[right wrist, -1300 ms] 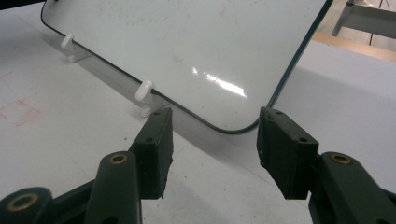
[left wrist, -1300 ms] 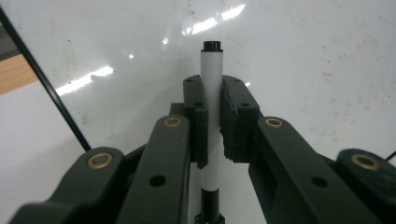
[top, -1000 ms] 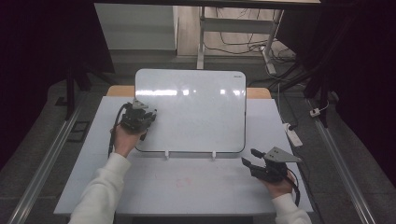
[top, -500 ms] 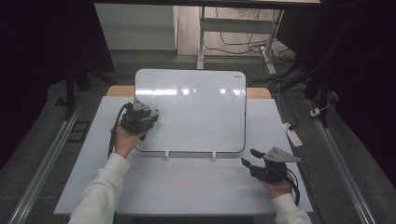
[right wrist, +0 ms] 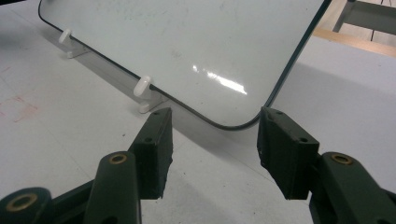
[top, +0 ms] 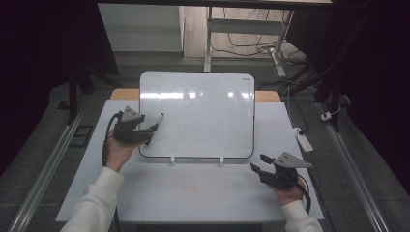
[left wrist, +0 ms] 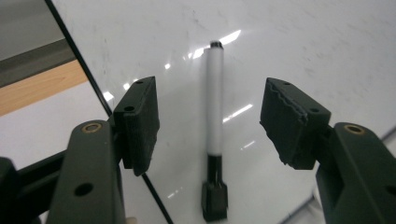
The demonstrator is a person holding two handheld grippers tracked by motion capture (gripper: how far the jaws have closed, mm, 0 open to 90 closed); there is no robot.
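Note:
A white-barrelled marker (left wrist: 215, 107) with a black cap lies flat on the whiteboard (top: 198, 116), near its left edge. In the high view the marker (top: 157, 120) sits just past the tips of my left gripper (top: 151, 134). The left gripper (left wrist: 212, 116) has just been opening; its pads stand wide on either side of the marker and do not touch it. My right gripper (top: 258, 163) rests by the board's lower right corner. In the right gripper view the gripper (right wrist: 212, 140) is open with nothing between its pads, facing the whiteboard (right wrist: 187, 51).
The board leans on two small white clip feet (right wrist: 144, 88) on a white table (top: 193, 193). A white power strip (top: 304, 141) lies at the table's right edge. Metal desk legs and cables stand behind the table.
The left gripper's jaws have opened and let go of the marker, which now lies on the board. The left hand has drawn back to the left. The right gripper has kept still.

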